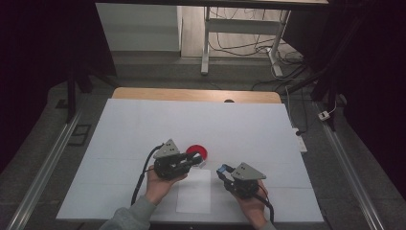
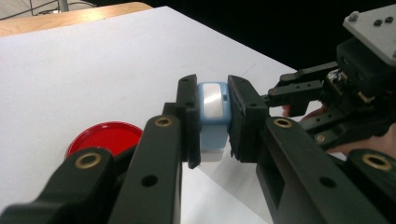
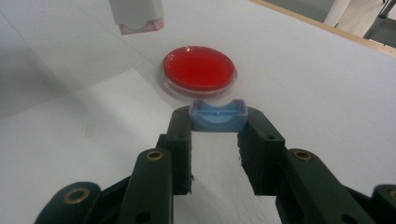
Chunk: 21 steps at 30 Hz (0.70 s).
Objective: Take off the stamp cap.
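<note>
The left tool [image 1: 194, 159] is held low over the tabletop [image 1: 143, 124] by the left hand [image 1: 160, 184], with the jaws pointed to the right and closed on a blue-and-white piece [image 2: 213, 116]. The right tool [image 1: 223, 171] is held by the right hand [image 1: 251, 203], angled to the left, and a blue cap [image 3: 217, 115] is pinched at its jaw tips.

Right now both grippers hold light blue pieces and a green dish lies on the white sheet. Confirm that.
Not quite: the dish is red, not green, as the right gripper view shows. The rest stands: the left gripper and the right gripper each clamp a light blue piece, and the dish lies on the white sheet.
</note>
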### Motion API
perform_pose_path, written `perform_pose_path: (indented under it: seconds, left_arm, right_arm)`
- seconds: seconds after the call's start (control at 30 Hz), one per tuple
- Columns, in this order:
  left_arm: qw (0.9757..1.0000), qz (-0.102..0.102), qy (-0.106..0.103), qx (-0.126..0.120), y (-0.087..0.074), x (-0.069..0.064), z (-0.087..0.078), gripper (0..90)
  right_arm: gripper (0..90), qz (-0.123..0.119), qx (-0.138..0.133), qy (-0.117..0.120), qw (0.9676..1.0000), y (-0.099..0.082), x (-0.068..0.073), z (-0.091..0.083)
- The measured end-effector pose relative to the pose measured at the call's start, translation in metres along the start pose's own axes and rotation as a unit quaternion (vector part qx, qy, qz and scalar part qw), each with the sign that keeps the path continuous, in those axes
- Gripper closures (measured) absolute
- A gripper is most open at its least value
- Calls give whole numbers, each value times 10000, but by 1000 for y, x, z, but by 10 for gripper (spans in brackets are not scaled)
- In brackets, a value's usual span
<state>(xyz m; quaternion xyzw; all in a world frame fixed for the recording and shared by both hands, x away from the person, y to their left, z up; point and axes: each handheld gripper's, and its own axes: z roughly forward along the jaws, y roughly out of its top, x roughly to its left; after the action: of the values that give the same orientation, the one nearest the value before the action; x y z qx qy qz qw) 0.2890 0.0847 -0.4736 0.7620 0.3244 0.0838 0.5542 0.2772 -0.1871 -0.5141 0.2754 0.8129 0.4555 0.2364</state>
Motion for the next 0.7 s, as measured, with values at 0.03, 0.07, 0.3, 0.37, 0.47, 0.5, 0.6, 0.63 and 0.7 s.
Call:
perform_pose_path:
  seconds: [0.03,0.07,0.3,0.37,0.47,0.5,0.6,0.63,0.7]
  left_arm:
    - [10000,-1,-3,-1,0,0,0,757]
    - [10000,0,-8,5,0,0,0,757]
    - [10000,-1,-17,-4,1,2,-4,757]
    - [10000,-28,-27,-12,1,4,-5,757]
    - [10000,-24,-25,-15,2,5,-7,757]
    - [10000,-28,-19,-20,2,5,-8,757]
    - [10000,-30,-24,-22,3,6,-9,756]
    - [10000,-31,-27,-22,3,6,-9,756]
    - [10000,-29,-34,-11,3,6,-9,757]
  right_arm:
    - [654,24,-15,8,10000,-1,-2,-3]
    - [655,41,-7,-7,10000,-2,-4,-6]
    - [654,51,34,-106,9999,-11,-16,-29]
    - [654,119,30,-127,9998,-14,-20,-35]
    - [654,200,39,-202,9996,-19,-28,-45]
    - [654,237,55,-226,9994,-21,-30,-48]
    - [654,305,37,-279,9991,-27,-37,-58]
    - [654,305,56,-302,9991,-29,-39,-62]
    - [653,318,65,-371,9988,-32,-42,-69]
